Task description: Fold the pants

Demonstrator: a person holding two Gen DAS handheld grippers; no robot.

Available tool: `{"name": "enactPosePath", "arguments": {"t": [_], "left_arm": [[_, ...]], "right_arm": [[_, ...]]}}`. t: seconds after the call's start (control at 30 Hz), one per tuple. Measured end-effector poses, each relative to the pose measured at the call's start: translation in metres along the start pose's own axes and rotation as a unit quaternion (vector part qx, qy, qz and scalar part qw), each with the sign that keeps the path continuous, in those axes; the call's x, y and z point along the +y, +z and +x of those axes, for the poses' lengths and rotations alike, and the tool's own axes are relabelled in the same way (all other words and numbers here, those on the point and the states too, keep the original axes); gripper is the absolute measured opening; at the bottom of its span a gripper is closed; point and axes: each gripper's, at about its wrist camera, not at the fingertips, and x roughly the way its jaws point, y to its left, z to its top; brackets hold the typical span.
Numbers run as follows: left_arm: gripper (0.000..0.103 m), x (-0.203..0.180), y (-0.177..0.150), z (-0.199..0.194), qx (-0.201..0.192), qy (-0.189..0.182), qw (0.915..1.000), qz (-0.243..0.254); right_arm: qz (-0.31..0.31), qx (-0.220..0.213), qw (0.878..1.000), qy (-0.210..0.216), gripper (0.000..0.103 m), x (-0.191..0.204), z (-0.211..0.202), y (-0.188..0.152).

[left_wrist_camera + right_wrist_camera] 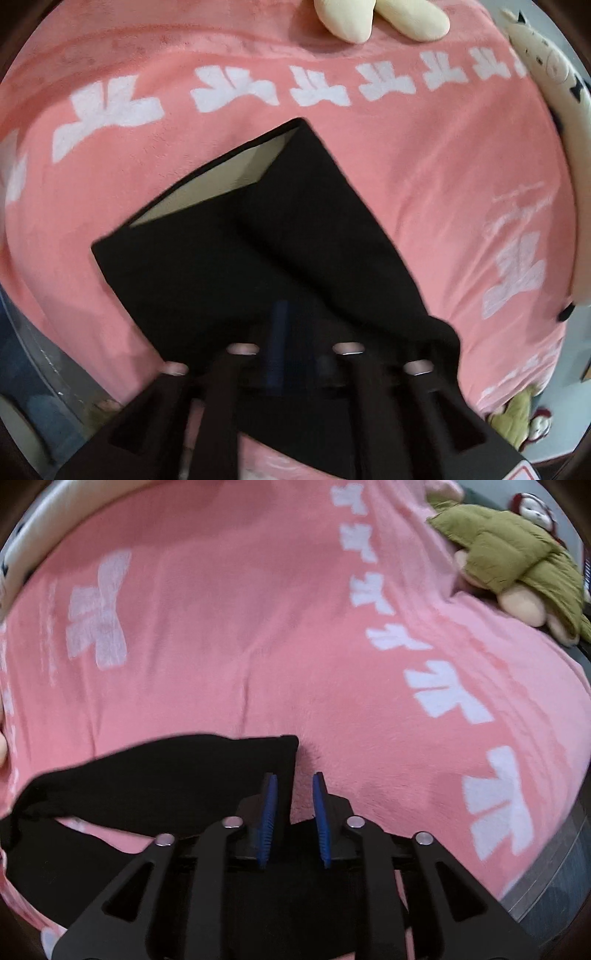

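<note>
Black pants, matte smooth fabric with pale lining exposed at one hem, lay partly folded on fleecy pink blanket with white motifs, right gripper released, ribbed blue pads apart over blanket, left gripper blurred, jaw state indeterminate, green padded plush toy at blanket edge.

In the left wrist view the left claw is smeared by blur against the black pants — its pads cannot be made out, nor whether they press cloth. The cream plush toy is cut off by the top edge. In the right wrist view the pants' near part disappears behind the right claw.
</note>
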Motion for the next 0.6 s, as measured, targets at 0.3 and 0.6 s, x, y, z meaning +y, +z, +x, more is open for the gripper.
{"name": "enactPosePath", "arguments": {"t": [0.3, 0.6], "left_arm": [[0.069, -0.01, 0.018, 0.045, 0.003, -0.042, 0.9951, -0.089], [0.007, 0.007, 0.029, 0.059, -0.004, -0.045, 0.9911, -0.125]], "right_arm": [[0.118, 0.025, 0.986, 0.114, 0.075, 0.001, -0.016, -0.042], [0.198, 0.041, 0.976, 0.079, 0.025, -0.008, 0.052, -0.036]]}}
